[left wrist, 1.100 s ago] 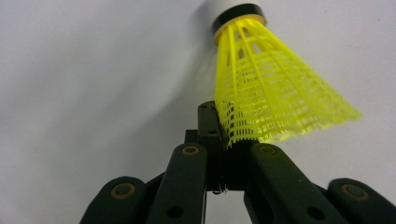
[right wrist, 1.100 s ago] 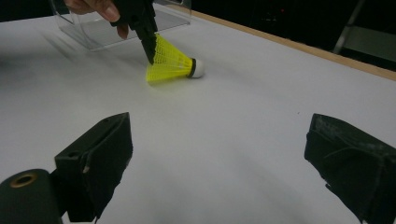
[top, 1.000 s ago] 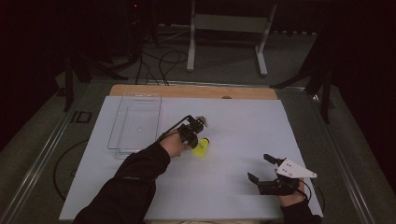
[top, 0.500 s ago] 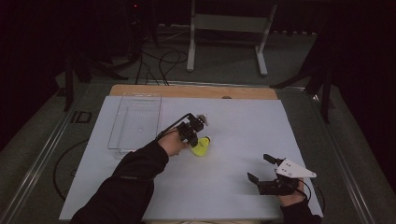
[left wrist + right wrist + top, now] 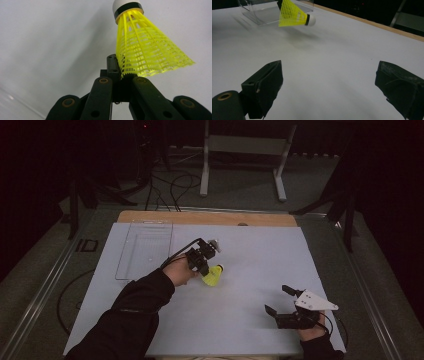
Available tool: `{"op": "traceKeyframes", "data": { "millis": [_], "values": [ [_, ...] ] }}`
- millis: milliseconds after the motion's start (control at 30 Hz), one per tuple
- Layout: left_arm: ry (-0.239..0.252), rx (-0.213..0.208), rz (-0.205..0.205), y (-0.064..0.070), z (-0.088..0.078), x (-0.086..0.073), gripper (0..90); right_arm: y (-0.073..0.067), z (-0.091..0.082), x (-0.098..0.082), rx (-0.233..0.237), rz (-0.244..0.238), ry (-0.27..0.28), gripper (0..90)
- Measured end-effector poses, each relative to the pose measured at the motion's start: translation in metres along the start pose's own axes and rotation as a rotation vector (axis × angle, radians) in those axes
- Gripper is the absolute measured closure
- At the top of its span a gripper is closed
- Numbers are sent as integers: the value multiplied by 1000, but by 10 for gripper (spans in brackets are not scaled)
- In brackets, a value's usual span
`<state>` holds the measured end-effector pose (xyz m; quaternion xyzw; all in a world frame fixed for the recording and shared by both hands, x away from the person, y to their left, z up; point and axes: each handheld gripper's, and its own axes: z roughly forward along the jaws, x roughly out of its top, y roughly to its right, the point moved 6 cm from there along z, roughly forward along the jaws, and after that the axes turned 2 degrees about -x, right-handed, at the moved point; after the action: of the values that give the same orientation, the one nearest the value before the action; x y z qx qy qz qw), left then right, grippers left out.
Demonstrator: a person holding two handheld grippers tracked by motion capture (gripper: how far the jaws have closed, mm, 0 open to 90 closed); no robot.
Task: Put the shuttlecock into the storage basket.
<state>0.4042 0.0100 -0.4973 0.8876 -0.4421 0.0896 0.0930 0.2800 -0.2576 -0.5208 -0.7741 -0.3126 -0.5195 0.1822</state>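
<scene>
A yellow plastic shuttlecock [image 5: 214,276] with a white cork and black band is held near the middle of the white table. My left gripper [image 5: 204,268] is shut on the rim of its skirt. In the left gripper view the jaws pinch the skirt's edge, and the shuttlecock [image 5: 147,50] points cork-away from my left gripper [image 5: 120,73]. The right gripper view shows the shuttlecock [image 5: 293,14] hanging a little above the table, with a shadow beneath it. My right gripper [image 5: 277,300] stands open near the front right edge, its jaws [image 5: 329,82] wide apart with nothing between them.
A clear plastic tray [image 5: 145,249] lies at the back left of the table, just left of my left hand; it also appears as the tray [image 5: 262,11] behind the shuttlecock. A wooden strip [image 5: 210,217] runs along the table's far edge. A metal stand [image 5: 242,150] is on the floor beyond.
</scene>
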Motion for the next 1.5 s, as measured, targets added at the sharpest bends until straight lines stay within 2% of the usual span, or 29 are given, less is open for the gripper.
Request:
{"op": "traceKeyframes", "data": {
  "millis": [367,467,767,800,1033,1500],
  "values": [
    [40,22,-29,-10,-30,-6,900,0,0,0,-2,-1,2,79],
    [47,34,-32,-14,-36,-7,900,0,1,0,2,2,2,79],
    [68,35,-48,-19,-46,-12,900,0,1,0,2,5,0,79],
    [83,39,-63,-24,-56,-17,900,0,1,0,5,6,0,79],
    [107,61,-85,-33,-75,-28,900,-1,2,0,3,4,-1,79],
    [140,94,-121,-47,-95,-43,900,-1,1,0,-2,2,-1,79]
  ]
}}
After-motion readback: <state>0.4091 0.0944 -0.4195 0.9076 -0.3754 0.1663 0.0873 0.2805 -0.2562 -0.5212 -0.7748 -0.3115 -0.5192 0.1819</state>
